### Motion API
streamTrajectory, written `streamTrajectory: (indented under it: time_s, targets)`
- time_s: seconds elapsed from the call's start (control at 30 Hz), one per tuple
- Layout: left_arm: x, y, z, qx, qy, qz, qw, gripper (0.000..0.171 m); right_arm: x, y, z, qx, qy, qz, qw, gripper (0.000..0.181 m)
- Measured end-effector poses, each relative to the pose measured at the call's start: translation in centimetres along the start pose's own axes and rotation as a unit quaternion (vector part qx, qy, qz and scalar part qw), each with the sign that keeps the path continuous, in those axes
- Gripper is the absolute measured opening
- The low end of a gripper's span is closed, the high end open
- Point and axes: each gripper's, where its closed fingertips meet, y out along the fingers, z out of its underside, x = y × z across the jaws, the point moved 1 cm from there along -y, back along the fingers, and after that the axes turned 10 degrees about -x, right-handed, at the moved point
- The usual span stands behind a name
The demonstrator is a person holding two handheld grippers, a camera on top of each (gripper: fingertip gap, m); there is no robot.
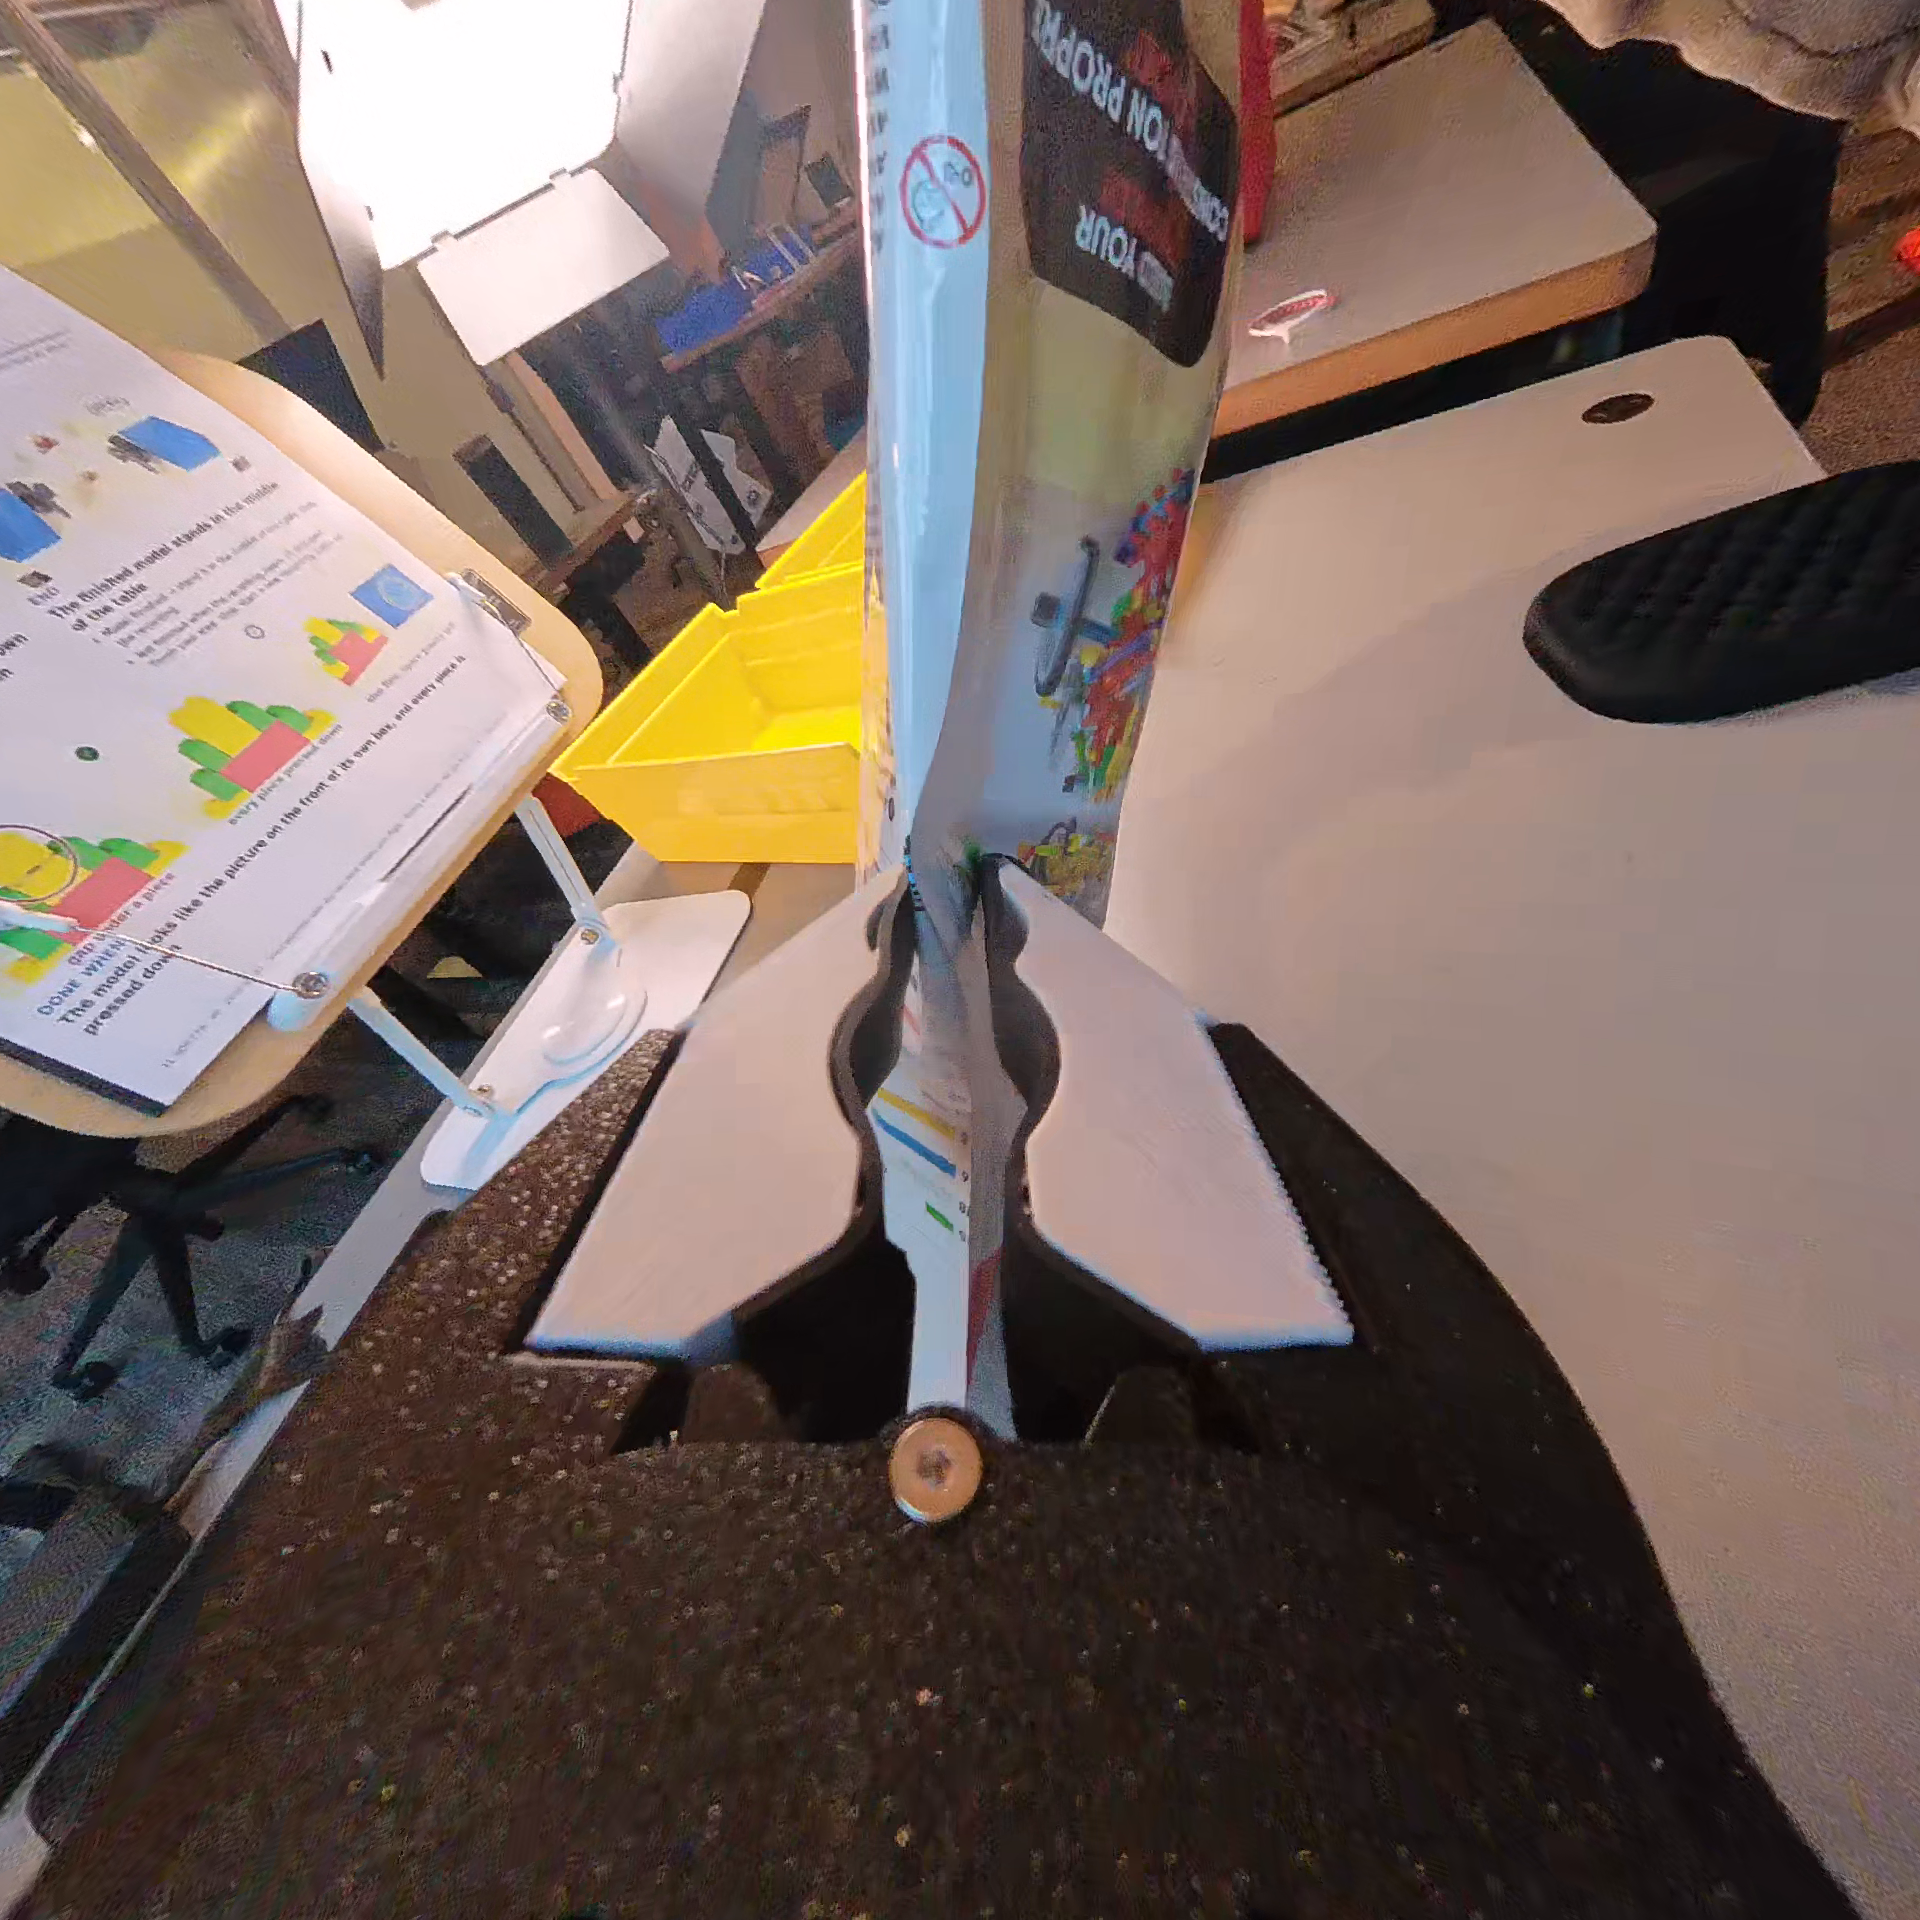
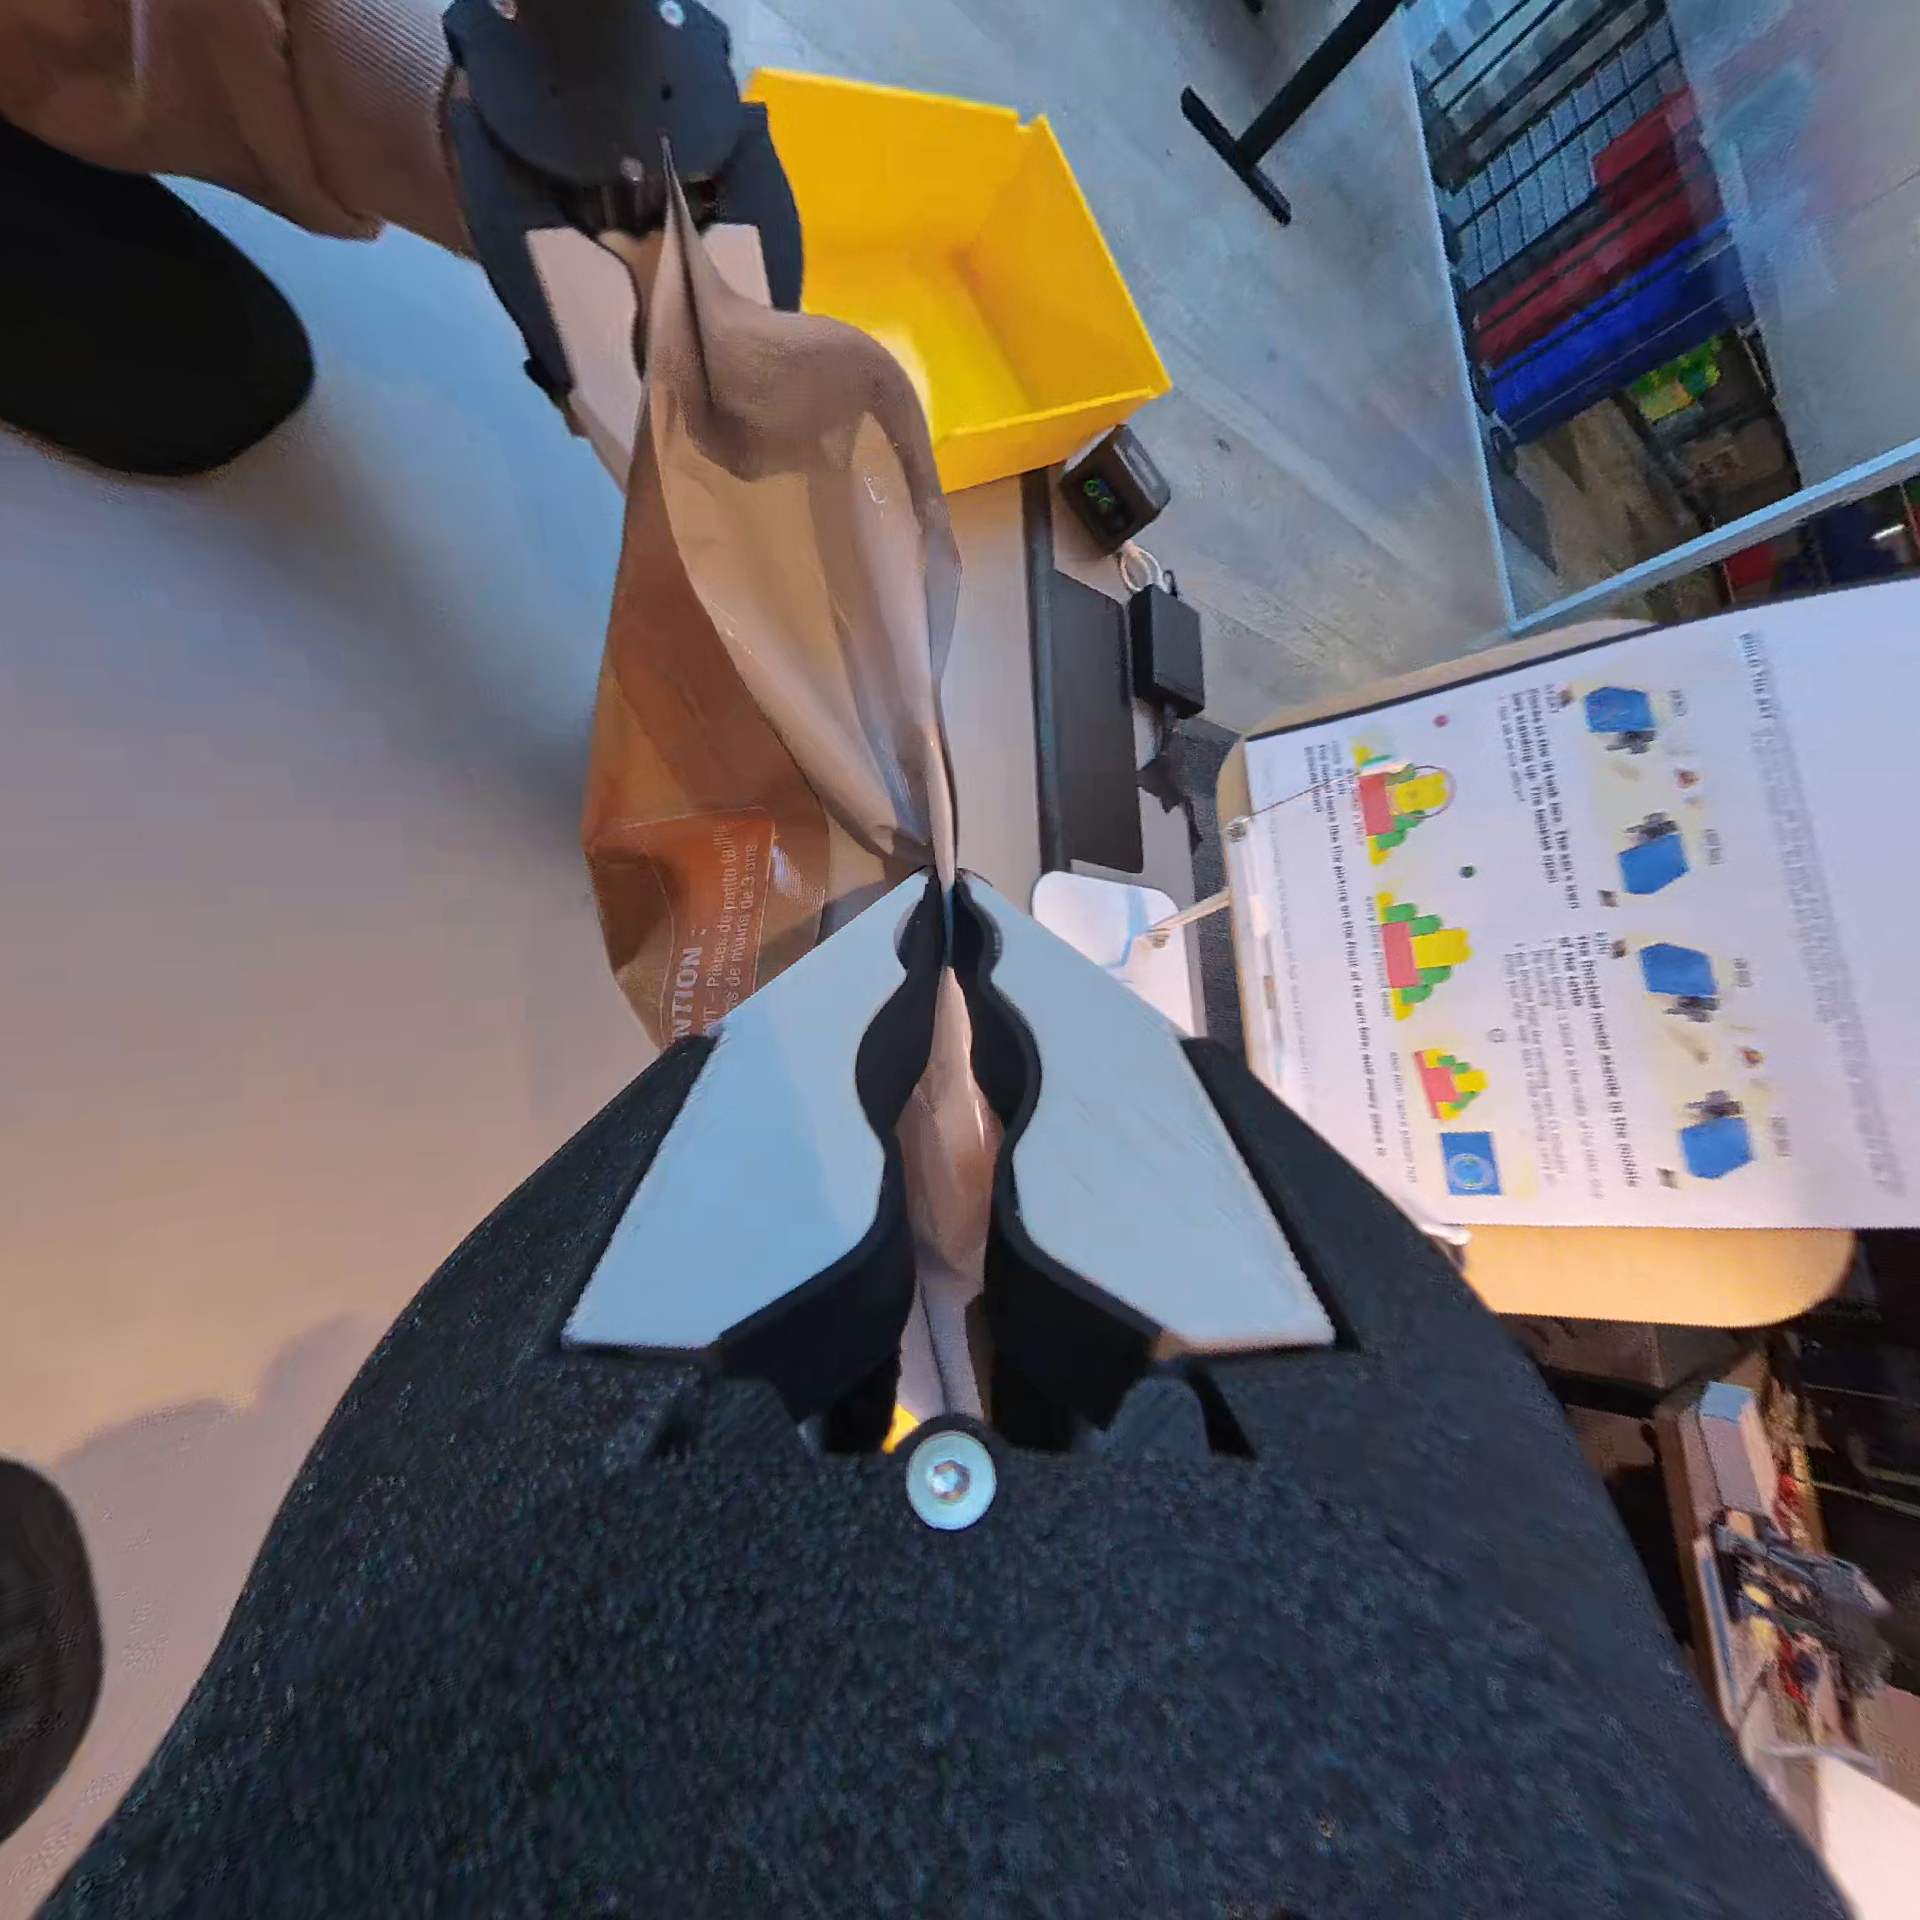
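Printed plastic bag [image 1: 1039, 468]: held in the air over the white table [image 1: 1455, 935], pinched at one edge by the left gripper [image 1: 948, 883] and at the opposite edge by the right gripper [image 2: 948, 883], both jaw pairs clamped tight on the film. Yellow bin [image 2: 966, 270]: on the table just beyond the bag, open side up. Instruction sheet [image 2: 1558, 935]: clipped to a tilted wooden stand [image 1: 561, 675] beside the table, past the bin's end.

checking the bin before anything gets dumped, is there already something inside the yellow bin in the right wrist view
No, the yellow bin shows only its bare floor and walls beyond the printed bag.
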Motion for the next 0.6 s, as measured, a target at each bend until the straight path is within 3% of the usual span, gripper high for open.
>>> streamTrajectory:
  time_s: [0.17,0.4,0.6]
  targets:
    - [0.8,-0.4,-0.2,0.016,0.014,-0.01,1.0,0.01,-3.2,1.9,-2.0,0.041,-0.026,-0.009,0.999,0.0]
    - [3.0,-2.3,-2.2,-0.019,-0.023,-0.037,0.999,0.013,-6.6,4.0,-6.3,0.032,-0.049,0.002,0.998,0.0]
    - [4.7,-3.0,-3.7,-0.024,-0.02,-0.064,0.997,0.014,-9.6,5.3,-7.8,0.043,-0.055,0.018,0.997,0.0]
